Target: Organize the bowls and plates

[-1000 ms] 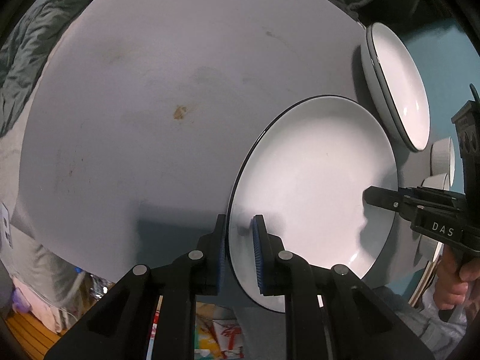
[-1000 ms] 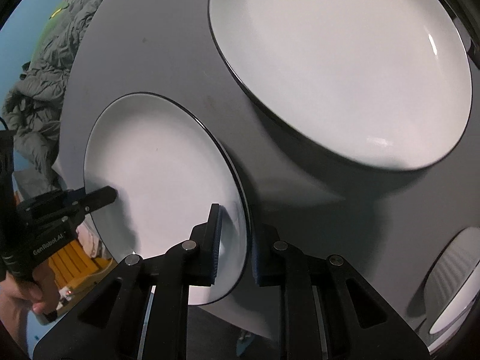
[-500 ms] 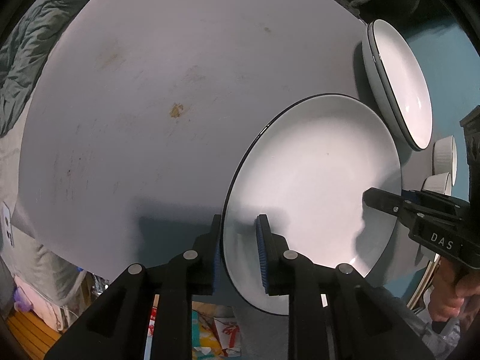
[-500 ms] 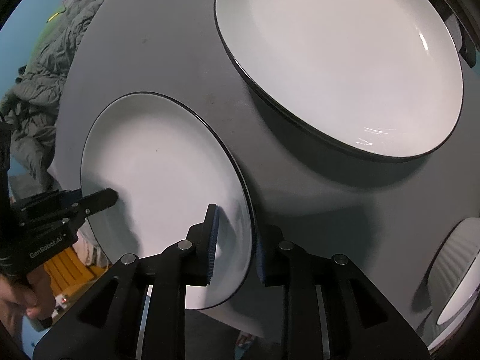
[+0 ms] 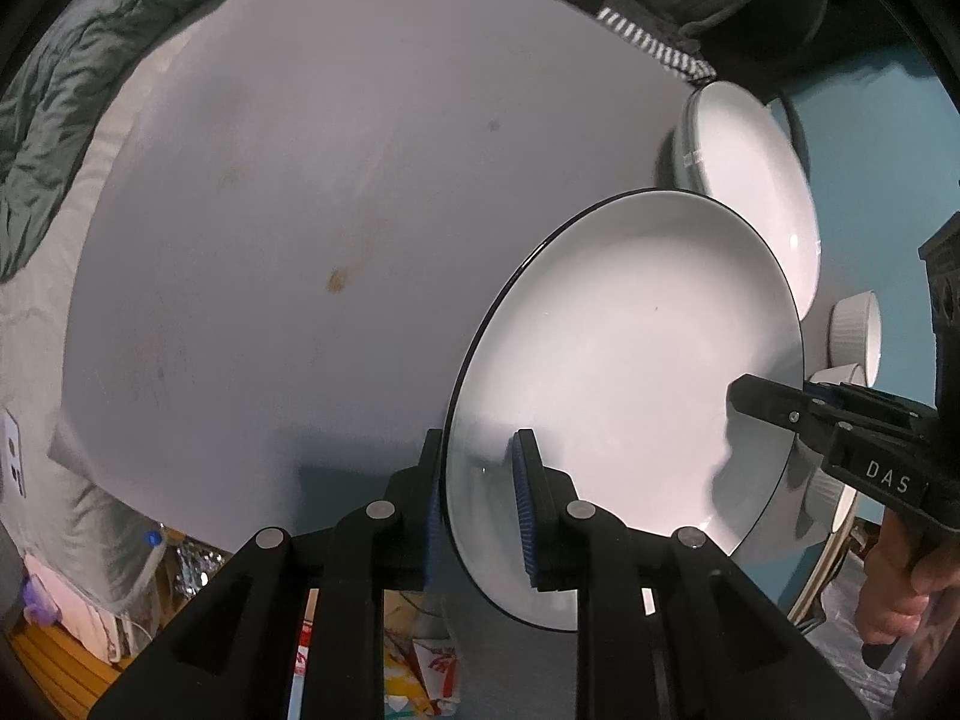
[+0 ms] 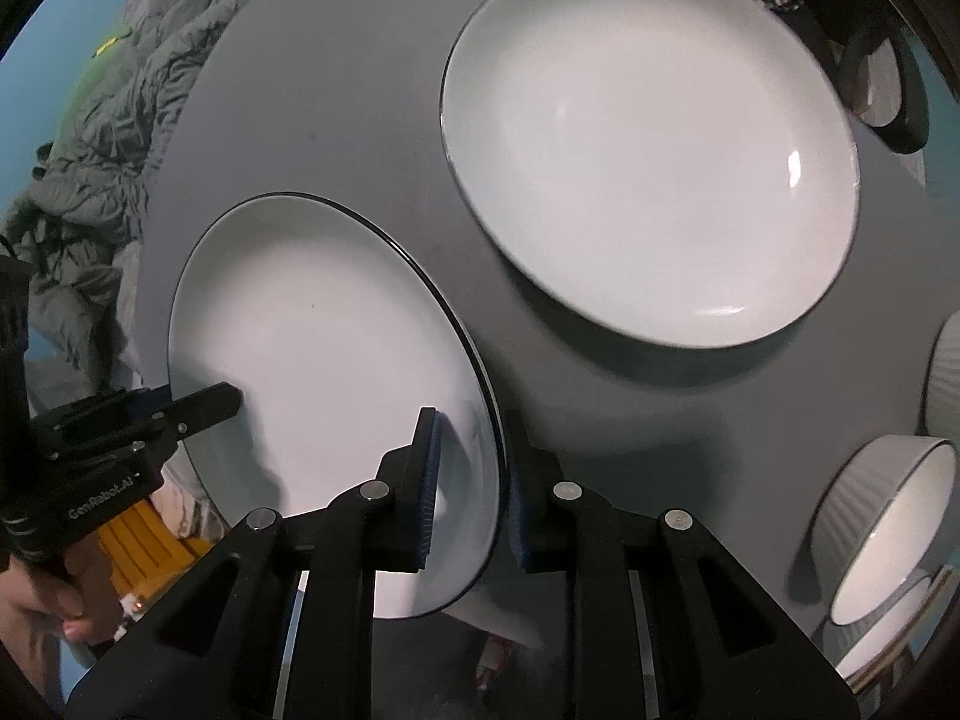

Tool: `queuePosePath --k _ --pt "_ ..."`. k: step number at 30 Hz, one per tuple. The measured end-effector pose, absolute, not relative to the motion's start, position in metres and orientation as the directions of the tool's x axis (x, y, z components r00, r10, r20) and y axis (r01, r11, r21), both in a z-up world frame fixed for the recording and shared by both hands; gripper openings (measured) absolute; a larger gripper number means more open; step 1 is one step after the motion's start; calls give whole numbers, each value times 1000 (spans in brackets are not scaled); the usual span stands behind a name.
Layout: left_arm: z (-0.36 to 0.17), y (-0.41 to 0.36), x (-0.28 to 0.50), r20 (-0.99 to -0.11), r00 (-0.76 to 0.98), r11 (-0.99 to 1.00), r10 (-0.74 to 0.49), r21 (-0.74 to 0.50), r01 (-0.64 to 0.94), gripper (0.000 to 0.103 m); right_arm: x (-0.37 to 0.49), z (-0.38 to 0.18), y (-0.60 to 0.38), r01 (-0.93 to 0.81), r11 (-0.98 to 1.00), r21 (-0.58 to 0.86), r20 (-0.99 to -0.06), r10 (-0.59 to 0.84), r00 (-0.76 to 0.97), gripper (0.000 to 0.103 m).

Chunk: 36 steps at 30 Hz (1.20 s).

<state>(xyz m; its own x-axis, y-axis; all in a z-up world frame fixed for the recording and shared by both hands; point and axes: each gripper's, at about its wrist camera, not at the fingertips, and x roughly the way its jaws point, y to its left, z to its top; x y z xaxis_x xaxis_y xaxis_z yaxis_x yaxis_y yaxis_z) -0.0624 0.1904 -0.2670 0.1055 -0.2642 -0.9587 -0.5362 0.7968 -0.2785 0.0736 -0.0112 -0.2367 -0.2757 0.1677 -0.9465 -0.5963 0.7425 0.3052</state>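
i am gripping a white plate (image 5: 624, 372) with a thin dark rim from both sides. my left gripper (image 5: 477, 498) is clamping the plate's near-left edge, one blue pad (image 5: 522, 516) pressing on the top face and the other finger under the rim. my left jaws have just been opening a little, with the rim between them. my right gripper (image 6: 471, 480) is pinching the opposite edge of the same plate the same way, rim between its pads. the plate is sitting tilted over the grey round table (image 5: 312, 192), its left edge seeming clear of the surface. beyond it a second, larger white plate (image 6: 648, 150) is lying flat on the table, near but apart. a ribbed white bowl (image 6: 888, 528) is standing at the table's right edge. a rumpled grey-green blanket (image 6: 108, 138) is lying past the table's far-left side.
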Motion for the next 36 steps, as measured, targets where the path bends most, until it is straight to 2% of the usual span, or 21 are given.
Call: queuePosePath --k 15,24,36 --pt "-240 180 18 -963 140 853 -232 -270 -446 21 138 -210 -33 -532 791 302 -952 221 -212 20" --pt "-251 163 75 -968 106 868 -226 -250 -429 21 187 -226 -50 -471 824 315 -946 236 -220 20" --pt "-262 146 111 -982 48 894 -181 -185 -407 22 212 -249 -61 -417 845 334 -934 237 -267 20"
